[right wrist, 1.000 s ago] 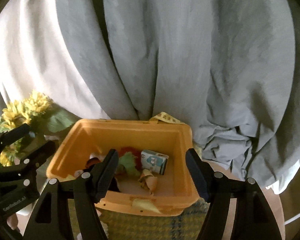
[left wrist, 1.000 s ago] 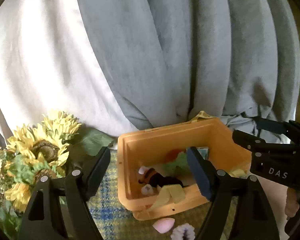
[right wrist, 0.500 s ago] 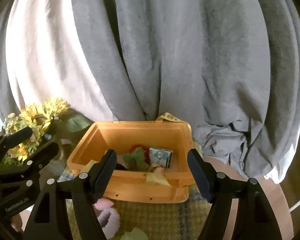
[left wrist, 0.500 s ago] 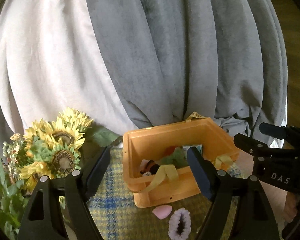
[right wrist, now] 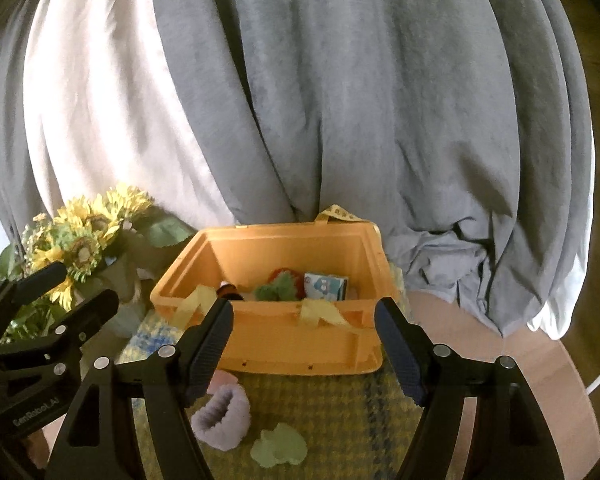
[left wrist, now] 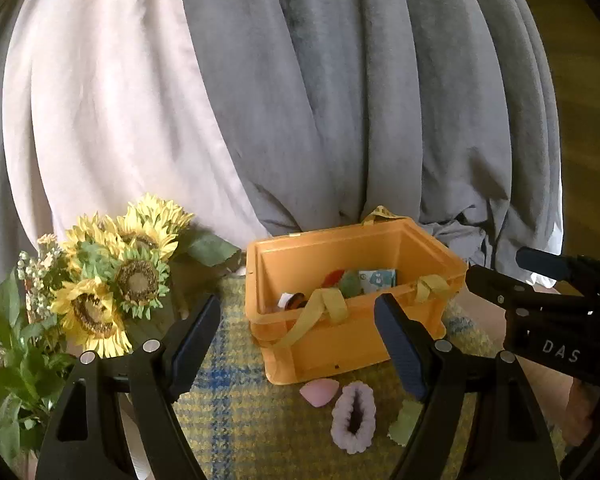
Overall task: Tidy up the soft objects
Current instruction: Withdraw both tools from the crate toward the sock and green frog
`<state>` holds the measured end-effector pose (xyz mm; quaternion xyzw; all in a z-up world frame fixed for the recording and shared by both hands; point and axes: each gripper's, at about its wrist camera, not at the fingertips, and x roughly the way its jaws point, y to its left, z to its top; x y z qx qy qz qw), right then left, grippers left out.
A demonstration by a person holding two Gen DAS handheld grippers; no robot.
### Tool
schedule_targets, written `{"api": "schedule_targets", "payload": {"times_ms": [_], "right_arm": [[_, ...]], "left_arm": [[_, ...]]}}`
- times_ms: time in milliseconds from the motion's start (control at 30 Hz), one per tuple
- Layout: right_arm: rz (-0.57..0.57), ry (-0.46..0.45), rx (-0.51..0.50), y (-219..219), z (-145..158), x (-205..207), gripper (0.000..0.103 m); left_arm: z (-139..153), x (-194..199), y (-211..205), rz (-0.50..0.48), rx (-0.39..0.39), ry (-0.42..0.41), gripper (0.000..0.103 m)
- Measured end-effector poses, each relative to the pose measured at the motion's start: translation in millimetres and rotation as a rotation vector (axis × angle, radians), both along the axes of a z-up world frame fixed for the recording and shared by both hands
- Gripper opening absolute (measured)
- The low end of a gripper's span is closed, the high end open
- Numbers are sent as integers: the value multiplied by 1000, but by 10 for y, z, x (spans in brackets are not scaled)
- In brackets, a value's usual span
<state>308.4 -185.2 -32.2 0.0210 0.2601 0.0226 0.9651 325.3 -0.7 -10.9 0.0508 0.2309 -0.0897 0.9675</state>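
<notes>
An orange plastic bin (left wrist: 331, 344) (right wrist: 292, 356) stands on a yellow-and-blue plaid cloth (left wrist: 244, 420). Inside lie a green plush (right wrist: 278, 286), a red item, a small blue-and-white carton (right wrist: 325, 286) and a dark toy. In front of the bin lie a pink sponge (left wrist: 317, 394), a fluffy lilac scrunchie (left wrist: 353, 418) (right wrist: 222, 412) and a pale green soft piece (right wrist: 280, 448) (left wrist: 405, 424). My left gripper (left wrist: 298, 340) is open and empty, above the cloth before the bin. My right gripper (right wrist: 303, 348) is open and empty, also short of the bin.
A bunch of artificial sunflowers (left wrist: 112, 280) (right wrist: 80, 240) stands left of the bin. Grey and white curtains (left wrist: 300, 100) hang right behind it. The round table edge (right wrist: 539, 360) shows at the right. Yellow straps (left wrist: 319, 312) hang over the bin's front rim.
Both grippers have pulled back and up from over the bin. The scrunchie, sponge and green piece in front of it have come into view. Both stay open.
</notes>
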Motion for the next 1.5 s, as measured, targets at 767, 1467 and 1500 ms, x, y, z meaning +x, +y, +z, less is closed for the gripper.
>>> {"api": "schedule_targets", "payload": {"times_ms": [767,1467,1500], "right_arm": [[8,150,30,-27,-626,-175,74],[70,346,52,19,-1320,-17,74],[74,351,54,21,-1342,-6,74]], "left_arm": [[-598,-245,-69,-63,68,68,79],[-1251,-234,-62,-122,87,236,79],[-1291,-222,-69,-129,88,247,79]]}}
